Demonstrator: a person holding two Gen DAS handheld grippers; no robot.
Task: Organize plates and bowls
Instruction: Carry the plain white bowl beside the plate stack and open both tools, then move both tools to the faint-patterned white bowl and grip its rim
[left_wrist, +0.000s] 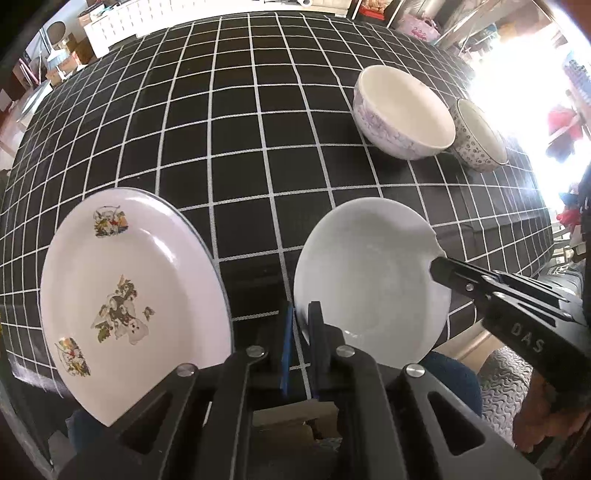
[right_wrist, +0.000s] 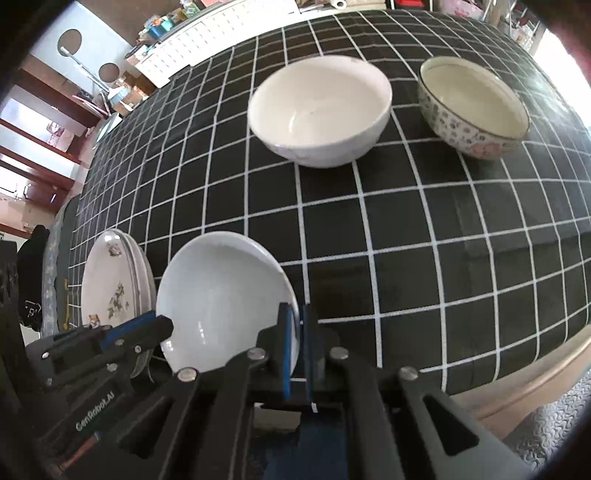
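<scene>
A plain white plate (left_wrist: 369, 280) (right_wrist: 221, 295) sits at the near edge of the table, held from both sides. My left gripper (left_wrist: 301, 314) (right_wrist: 166, 326) is shut on its left rim. My right gripper (right_wrist: 297, 314) (left_wrist: 437, 266) is shut on its right rim. Whether the plate rests on the cloth or hangs just above it I cannot tell. Left of it lies a flower-patterned plate (left_wrist: 129, 295) on top of a small stack (right_wrist: 110, 284). Farther back stand a large white bowl (left_wrist: 402, 110) (right_wrist: 321, 110) and a smaller speckled bowl (left_wrist: 480, 136) (right_wrist: 472, 107), both upright and side by side.
The table wears a black cloth with a white grid (left_wrist: 258, 129) (right_wrist: 424, 240). Its near edge (right_wrist: 517, 384) runs just under the grippers. Boxes and shelves (left_wrist: 103, 33) crowd the room beyond the far side. A hand (left_wrist: 554, 406) grips the right tool.
</scene>
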